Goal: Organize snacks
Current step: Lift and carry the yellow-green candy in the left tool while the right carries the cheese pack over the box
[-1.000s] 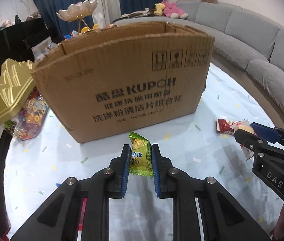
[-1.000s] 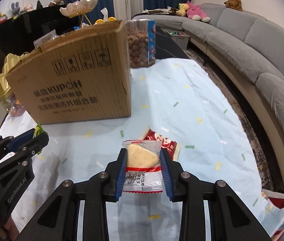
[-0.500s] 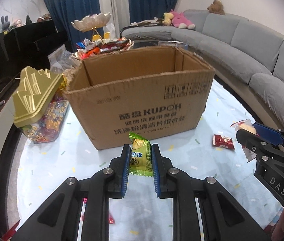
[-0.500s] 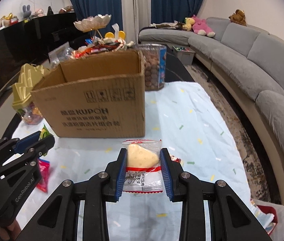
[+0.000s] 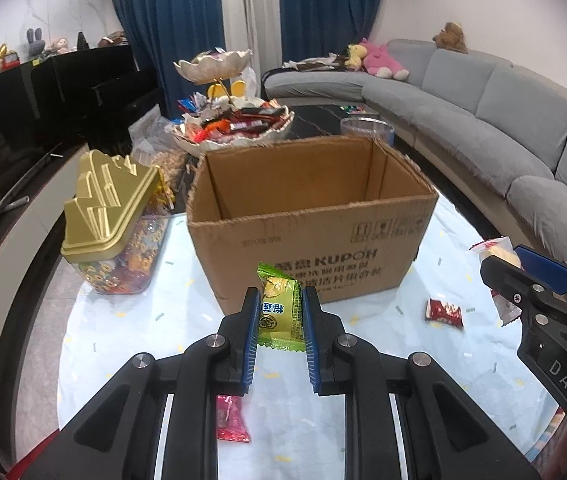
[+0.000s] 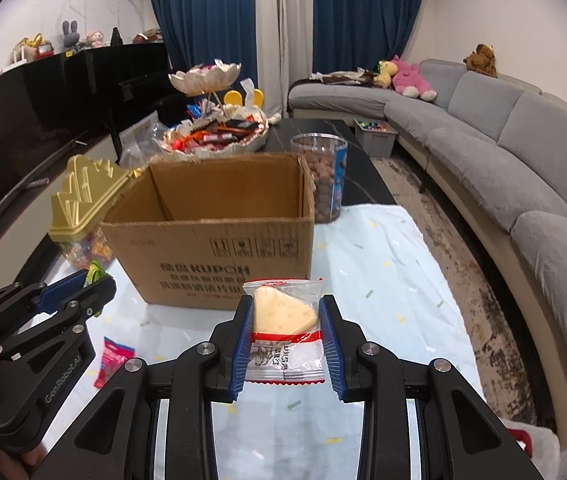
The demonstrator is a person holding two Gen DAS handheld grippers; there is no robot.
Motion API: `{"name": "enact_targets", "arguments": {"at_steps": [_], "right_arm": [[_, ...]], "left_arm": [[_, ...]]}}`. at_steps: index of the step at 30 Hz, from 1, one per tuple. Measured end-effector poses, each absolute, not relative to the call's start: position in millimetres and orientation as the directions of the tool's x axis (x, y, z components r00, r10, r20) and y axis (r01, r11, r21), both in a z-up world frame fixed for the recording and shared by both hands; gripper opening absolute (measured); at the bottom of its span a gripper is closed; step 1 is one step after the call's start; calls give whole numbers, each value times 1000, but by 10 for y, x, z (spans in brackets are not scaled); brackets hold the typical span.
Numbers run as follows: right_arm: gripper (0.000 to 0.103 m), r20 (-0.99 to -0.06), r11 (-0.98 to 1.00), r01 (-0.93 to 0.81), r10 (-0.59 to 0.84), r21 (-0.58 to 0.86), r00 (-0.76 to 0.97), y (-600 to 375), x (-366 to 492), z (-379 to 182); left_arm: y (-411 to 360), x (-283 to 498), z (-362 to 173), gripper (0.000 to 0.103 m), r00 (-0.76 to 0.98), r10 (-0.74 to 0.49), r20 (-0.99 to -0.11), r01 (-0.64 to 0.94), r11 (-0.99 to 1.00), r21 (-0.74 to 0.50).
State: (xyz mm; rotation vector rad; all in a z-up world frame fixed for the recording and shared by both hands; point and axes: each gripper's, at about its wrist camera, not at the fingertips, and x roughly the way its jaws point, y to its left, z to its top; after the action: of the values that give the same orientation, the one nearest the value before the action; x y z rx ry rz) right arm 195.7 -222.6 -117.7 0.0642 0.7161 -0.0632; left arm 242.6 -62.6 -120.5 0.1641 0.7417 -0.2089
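My left gripper [image 5: 279, 304] is shut on a green snack packet [image 5: 280, 312], held above the table in front of the open cardboard box [image 5: 307, 236]. My right gripper [image 6: 285, 312] is shut on a clear packet with a pale wedge-shaped snack [image 6: 285, 332], also held in front of the box [image 6: 219, 248]. The box's inside walls show; its floor is hidden. Each gripper shows in the other's view, the right one [image 5: 523, 276] and the left one [image 6: 83, 292]. A red packet [image 5: 443, 312] and a pink packet [image 5: 232, 420] lie on the table.
A gold-lidded jar of sweets [image 5: 111, 224] stands left of the box. A tiered dish piled with snacks [image 5: 235, 128] is behind it. A clear tub of brown balls [image 6: 323, 176] stands at the box's back right. A grey sofa [image 6: 503, 140] curves along the right.
Both grippers have risen with their packets; the views now look down into the open box. The grips have not changed.
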Motion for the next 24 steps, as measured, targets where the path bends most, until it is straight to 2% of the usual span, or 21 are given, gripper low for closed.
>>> {"name": "enact_targets", "arguments": {"at_steps": [24], "right_arm": [[34,-560,999,24,-4,29,828,-2038,2211,-531]], "left_arm": [[-495,2712,-634,21,777,-126,-616,185,982,33]]}}
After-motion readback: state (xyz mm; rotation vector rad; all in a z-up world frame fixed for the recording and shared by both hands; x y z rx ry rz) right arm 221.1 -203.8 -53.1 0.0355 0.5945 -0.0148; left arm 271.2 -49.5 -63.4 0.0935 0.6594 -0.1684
